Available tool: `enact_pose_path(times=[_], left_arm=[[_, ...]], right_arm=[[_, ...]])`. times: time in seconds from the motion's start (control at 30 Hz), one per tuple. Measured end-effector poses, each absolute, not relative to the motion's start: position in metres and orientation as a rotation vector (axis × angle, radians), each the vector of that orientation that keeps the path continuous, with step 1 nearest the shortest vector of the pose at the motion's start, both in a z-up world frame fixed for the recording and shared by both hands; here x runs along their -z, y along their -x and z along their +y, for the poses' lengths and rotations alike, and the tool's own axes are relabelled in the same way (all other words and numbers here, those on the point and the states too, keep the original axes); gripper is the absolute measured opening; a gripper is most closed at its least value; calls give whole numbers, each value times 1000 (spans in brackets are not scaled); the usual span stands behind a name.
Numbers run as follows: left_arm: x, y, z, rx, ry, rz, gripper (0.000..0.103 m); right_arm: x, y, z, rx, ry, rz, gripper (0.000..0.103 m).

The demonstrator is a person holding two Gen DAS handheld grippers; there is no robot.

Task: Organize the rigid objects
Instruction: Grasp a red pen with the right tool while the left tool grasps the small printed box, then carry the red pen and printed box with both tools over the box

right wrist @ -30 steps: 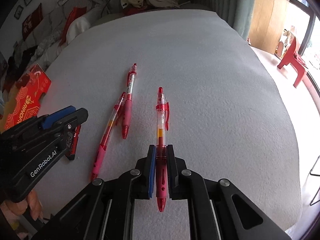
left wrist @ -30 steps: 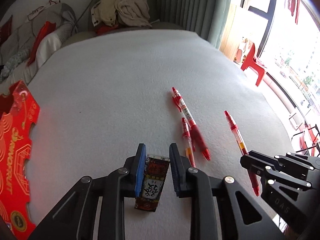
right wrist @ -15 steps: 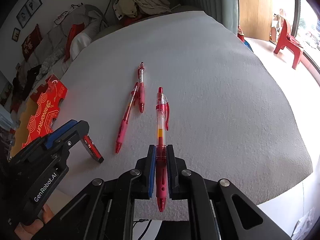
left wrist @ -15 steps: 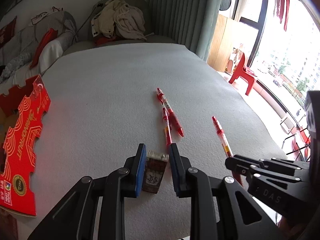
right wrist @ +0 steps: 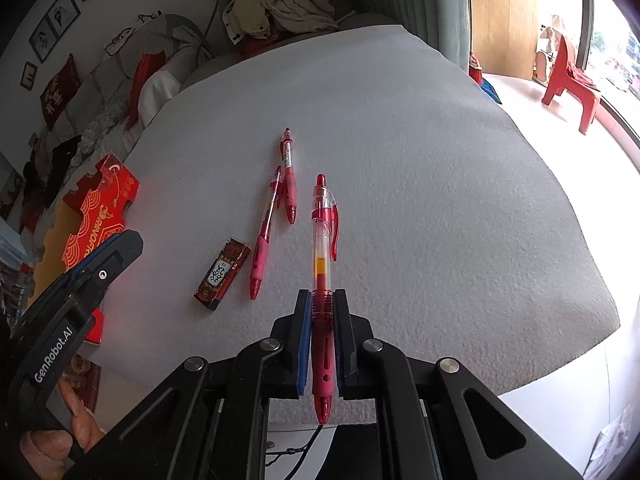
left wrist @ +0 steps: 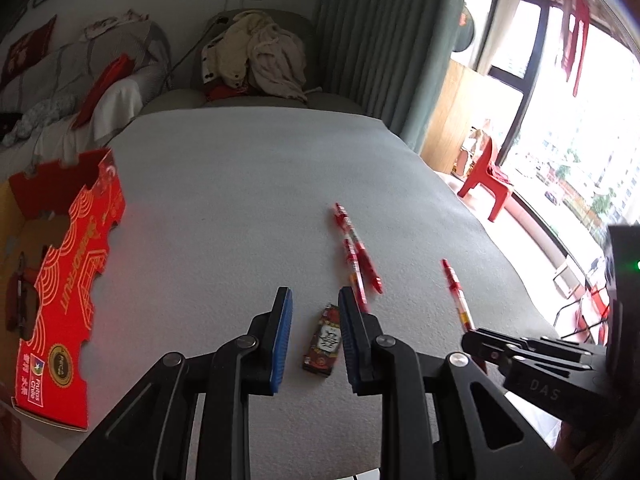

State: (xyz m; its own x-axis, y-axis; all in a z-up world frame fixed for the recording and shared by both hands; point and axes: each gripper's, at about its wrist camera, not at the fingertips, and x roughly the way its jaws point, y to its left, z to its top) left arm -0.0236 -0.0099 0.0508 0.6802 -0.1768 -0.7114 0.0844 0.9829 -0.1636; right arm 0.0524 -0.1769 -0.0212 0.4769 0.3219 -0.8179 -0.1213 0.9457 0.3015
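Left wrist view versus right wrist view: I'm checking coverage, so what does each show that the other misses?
Only the left wrist view shows the open left gripper from behind, its fingers apart above the small red box, and the inside of the red carton.

Only the right wrist view shows the right gripper shut on the clear red pen, plus framed pictures on the wall.

Both show the grey table, the two loose red pens and the red chair.

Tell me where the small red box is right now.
The small red box lies on the white table, below the open left gripper, just left of two loose red pens.
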Motion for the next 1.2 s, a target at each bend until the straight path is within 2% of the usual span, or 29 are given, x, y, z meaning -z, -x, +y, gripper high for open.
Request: enact_pose_path(times=[0.17, 0.27, 0.33, 0.37, 0.43, 0.77, 0.83, 0.87, 0.9, 0.93, 1.07, 1.2], left_arm=[[-33, 6, 13, 116, 171, 871, 26], [-14, -9, -1, 158, 101, 951, 27], [-4, -11, -23, 214, -7, 957, 36], [-1, -10, -31, 250, -41, 955, 50], [4, -8, -43, 291, -106, 949, 60], [29, -25, -51, 335, -244, 1014, 64], [29, -27, -52, 345, -253, 1019, 63], [29, -30, -55, 367, -250, 1029, 53], [28, -30, -57, 382, -257, 1035, 33], [26, -33, -59, 387, -264, 1041, 26], [20, -34, -49, 351, -164, 1081, 26], [9, -24, -26, 317, -14, 1045, 26]], right_arm=[[25, -54, -172, -284, -215, 1054, 11], [29, -56, -173, -294, -219, 1072, 11], [31, -57, -175, -295, -232, 1081, 11], [31, -57, -177, -290, -234, 1080, 11], [31, -57, -181, -287, -236, 1079, 11], [28, -60, -189, -281, -261, 1074, 11], [28, -60, -188, -284, -261, 1075, 11], [27, -60, -187, -285, -255, 1075, 11], [25, -59, -186, -287, -245, 1069, 11], [24, -58, -185, -289, -238, 1065, 11], [14, -54, -180, -301, -222, 1043, 11], [7, -52, -175, -319, -213, 1026, 11]])
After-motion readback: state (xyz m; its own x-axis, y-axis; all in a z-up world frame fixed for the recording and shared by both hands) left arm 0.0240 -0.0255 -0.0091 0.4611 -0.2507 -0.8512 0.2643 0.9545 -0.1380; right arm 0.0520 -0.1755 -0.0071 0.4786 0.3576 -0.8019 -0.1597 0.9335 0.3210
